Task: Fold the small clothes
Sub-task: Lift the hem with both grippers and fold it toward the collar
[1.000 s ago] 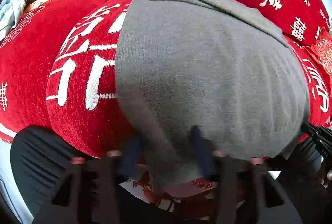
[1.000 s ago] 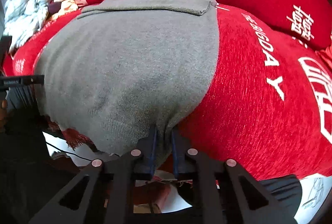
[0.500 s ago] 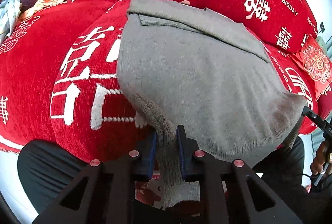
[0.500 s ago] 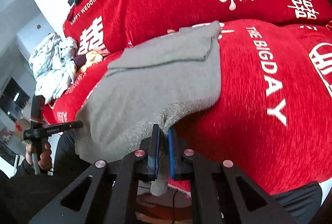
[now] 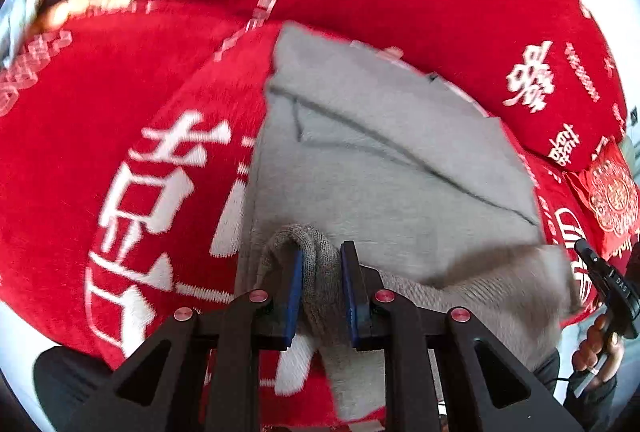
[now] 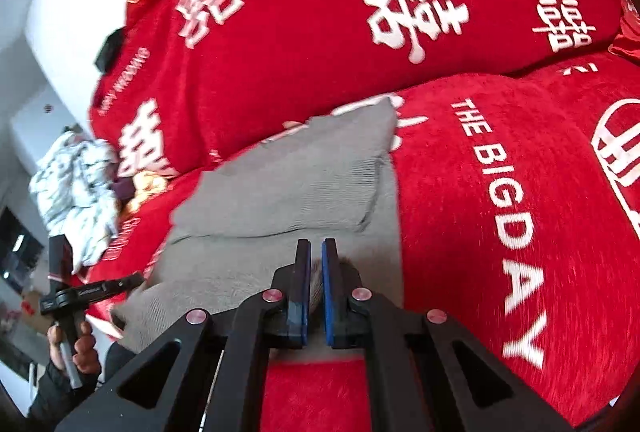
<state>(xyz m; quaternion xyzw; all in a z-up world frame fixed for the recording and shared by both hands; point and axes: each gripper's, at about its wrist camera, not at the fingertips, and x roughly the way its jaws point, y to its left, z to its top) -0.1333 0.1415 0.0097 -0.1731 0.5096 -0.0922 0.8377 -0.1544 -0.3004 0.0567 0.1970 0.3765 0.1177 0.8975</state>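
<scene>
On the red sofa cover [image 5: 100, 135] lies the grey knit garment [image 5: 384, 167], its far part folded over. I have my left tool [image 5: 320, 288] clamped on its near left hem, my right tool [image 6: 316, 288] pinching the near right hem.

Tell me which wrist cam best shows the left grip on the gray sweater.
Left wrist view: the left gripper has its jaws shut on a bunched hem of the gray sweater, seen close up. The right wrist view shows that gripper only small at the left edge; the sweater hides its jaws.
</scene>
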